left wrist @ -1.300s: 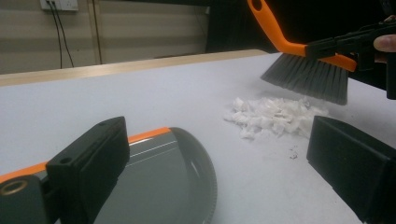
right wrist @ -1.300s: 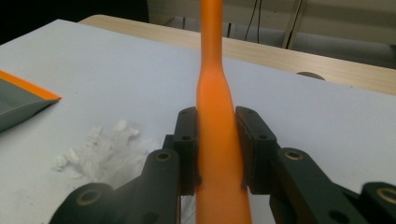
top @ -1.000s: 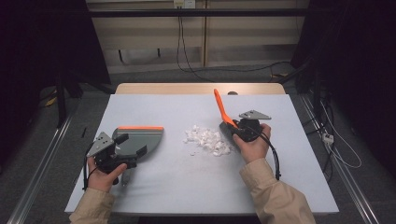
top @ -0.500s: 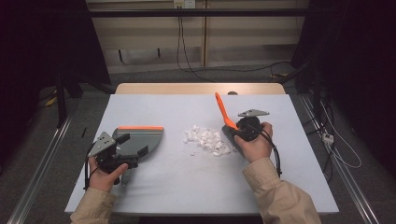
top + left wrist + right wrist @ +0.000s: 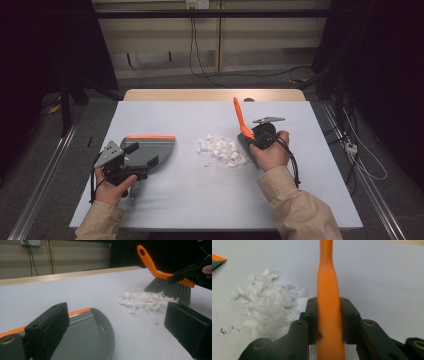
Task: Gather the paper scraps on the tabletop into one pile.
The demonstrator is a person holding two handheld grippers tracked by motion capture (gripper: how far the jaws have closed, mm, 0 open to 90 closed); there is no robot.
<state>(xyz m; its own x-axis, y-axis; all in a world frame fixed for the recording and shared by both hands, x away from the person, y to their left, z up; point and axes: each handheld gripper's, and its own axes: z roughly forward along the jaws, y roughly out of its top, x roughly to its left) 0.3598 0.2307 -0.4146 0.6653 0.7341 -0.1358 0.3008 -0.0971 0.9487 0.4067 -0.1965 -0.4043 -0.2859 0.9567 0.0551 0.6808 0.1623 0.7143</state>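
A brush (image 5: 239, 118) with an orange handle and grey bristles stands just right of a pile of white paper scraps (image 5: 220, 150). My right gripper (image 5: 249, 138) is shut on the handle (image 5: 327, 277); its jaws have just been closing tighter on it, and they press both of its sides. The bristles (image 5: 167, 288) rest on the table at the pile's (image 5: 146, 301) far edge. A grey dustpan (image 5: 150, 150) with an orange rim lies at the left. My left gripper (image 5: 136, 160) stands open over its near part (image 5: 85, 335), jaws wide apart.
The pale table (image 5: 200, 200) has free room in front of the pile and along its far side. A few small scraps (image 5: 156, 321) lie loose in front of the pile. Cables run over the floor beyond the table's far and right edges.
The brush in the right gripper has shifted only slightly beside the pile. The left gripper and the dustpan have stayed put.
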